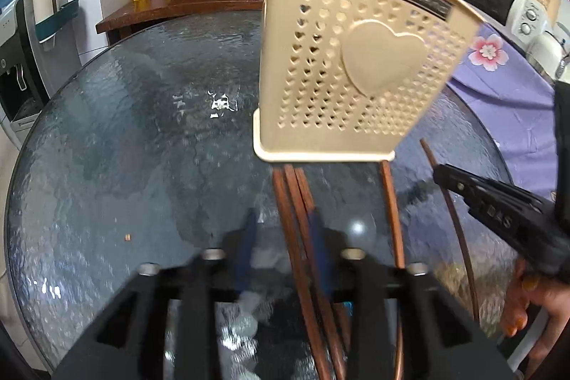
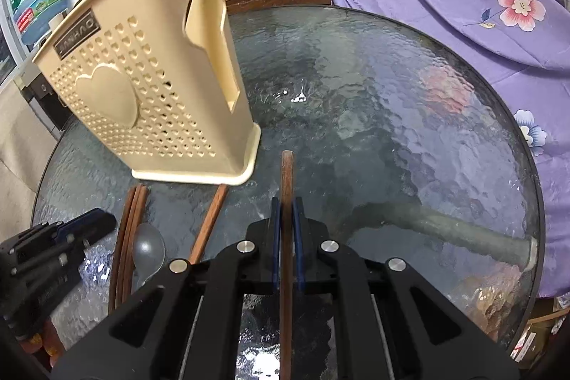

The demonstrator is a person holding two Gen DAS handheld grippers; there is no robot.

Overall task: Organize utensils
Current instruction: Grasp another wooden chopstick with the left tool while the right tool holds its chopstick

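My right gripper (image 2: 286, 212) is clamped on a single brown chopstick (image 2: 287, 173), the blue pads pressed against both its sides, and the stick's tip reaches toward the base of the cream utensil holder (image 2: 156, 102). That holder stands upright on the round glass table (image 2: 392, 116), its heart-patterned front facing me and a tall slot cut in its side wall. Just in front of the holder's base lie a bundle of chopsticks (image 1: 295, 202) side by side, one more loose chopstick (image 2: 210, 223) angled beside them, and a clear plastic spoon (image 2: 148, 251) next to the bundle. My left gripper (image 1: 283, 237) hangs over that bundle with its jaws partly apart; the sticks run between the fingers, but the blur does not let me tell whether the pads touch them. Beyond the holder, a purple flowered cloth (image 2: 481, 16) drapes over the table's far right edge.
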